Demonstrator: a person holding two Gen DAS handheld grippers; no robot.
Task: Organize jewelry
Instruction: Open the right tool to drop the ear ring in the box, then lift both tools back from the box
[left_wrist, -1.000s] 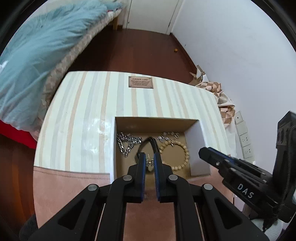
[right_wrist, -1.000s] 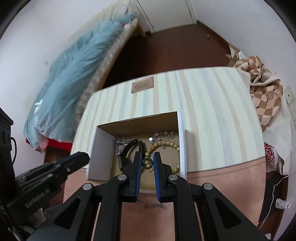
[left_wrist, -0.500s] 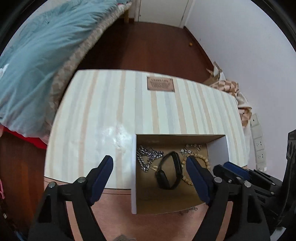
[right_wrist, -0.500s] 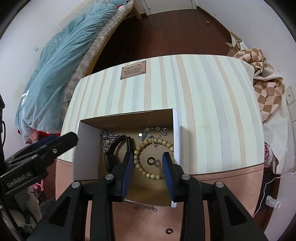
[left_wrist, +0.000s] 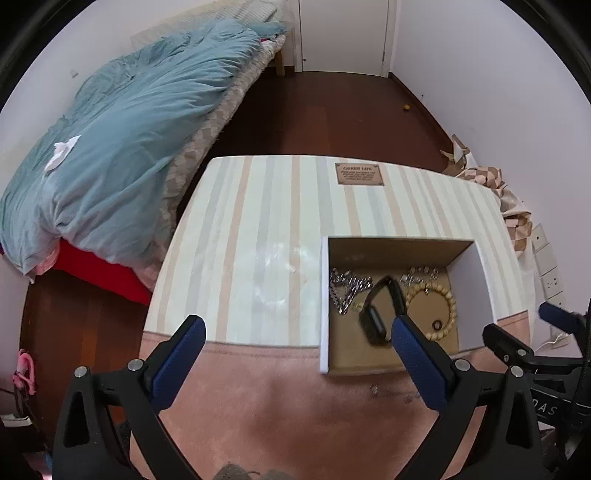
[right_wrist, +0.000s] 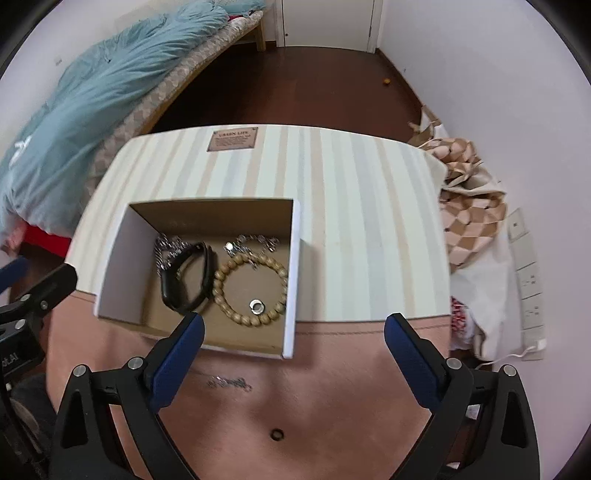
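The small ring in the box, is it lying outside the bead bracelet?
No, the ring lies inside the loop of the bead bracelet.

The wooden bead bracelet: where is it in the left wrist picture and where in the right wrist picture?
Left wrist view: the wooden bead bracelet lies at the right of the cardboard box, right of the black watch band.
Right wrist view: the bracelet lies at centre, in the box's right half, around a small metal ring.
Shared landmark: the brown label plate on the striped cloth.
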